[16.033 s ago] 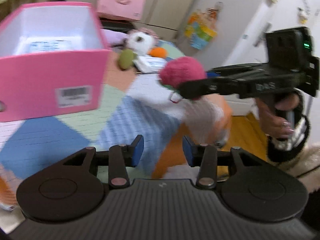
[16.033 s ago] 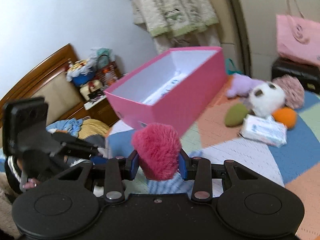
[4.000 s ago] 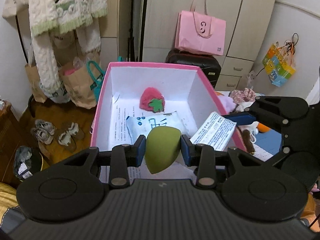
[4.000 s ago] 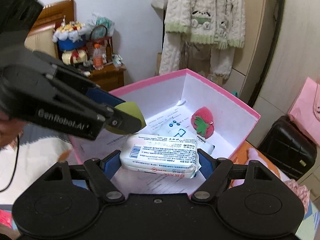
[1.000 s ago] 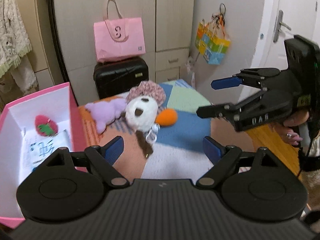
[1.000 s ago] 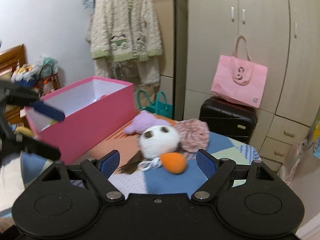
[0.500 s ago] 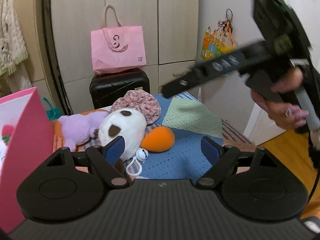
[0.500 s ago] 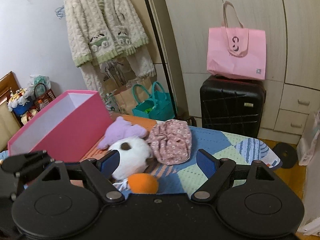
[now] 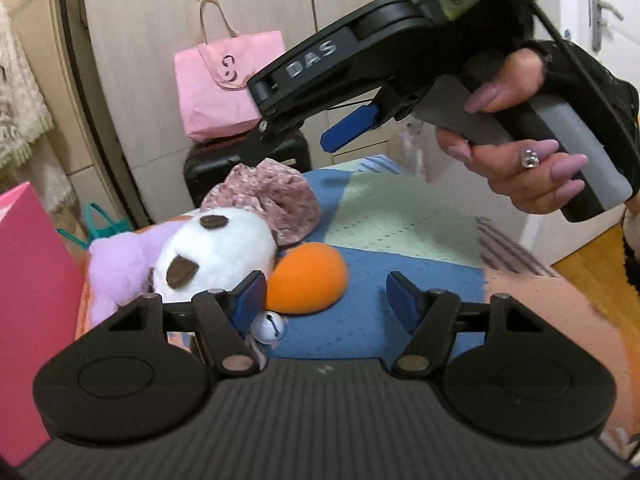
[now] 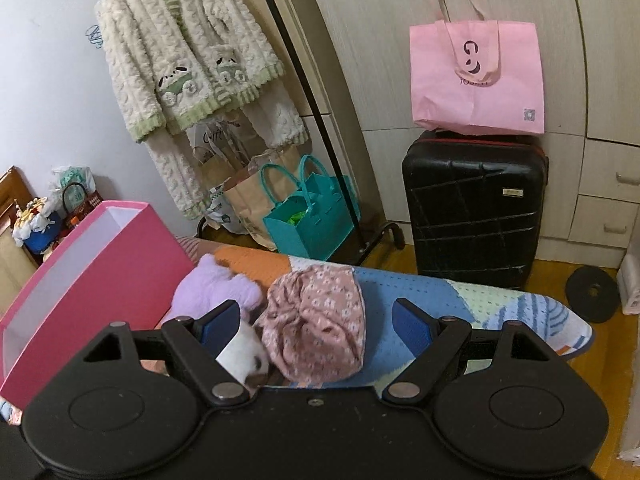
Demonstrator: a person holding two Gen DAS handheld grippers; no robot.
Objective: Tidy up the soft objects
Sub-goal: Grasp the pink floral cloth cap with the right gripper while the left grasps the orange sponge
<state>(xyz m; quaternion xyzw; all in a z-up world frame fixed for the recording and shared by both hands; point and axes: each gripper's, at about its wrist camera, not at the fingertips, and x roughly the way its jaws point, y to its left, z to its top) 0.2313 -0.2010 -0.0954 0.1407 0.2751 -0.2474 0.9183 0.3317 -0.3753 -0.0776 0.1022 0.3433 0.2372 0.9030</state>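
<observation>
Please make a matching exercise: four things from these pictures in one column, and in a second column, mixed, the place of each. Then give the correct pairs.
Things:
1. orange egg-shaped soft sponge
2. pink paper shopping bag
3. cream and green fluffy cardigan
4. small silver bell

Places:
A. hanging on the black clothes rack
B. on top of the black hard suitcase
C. on the blue patch of the patchwork blanket, beside the white plush toy
D. just in front of the left gripper, below the sponge

Pairs: 1-C, 2-B, 3-A, 4-D
</observation>
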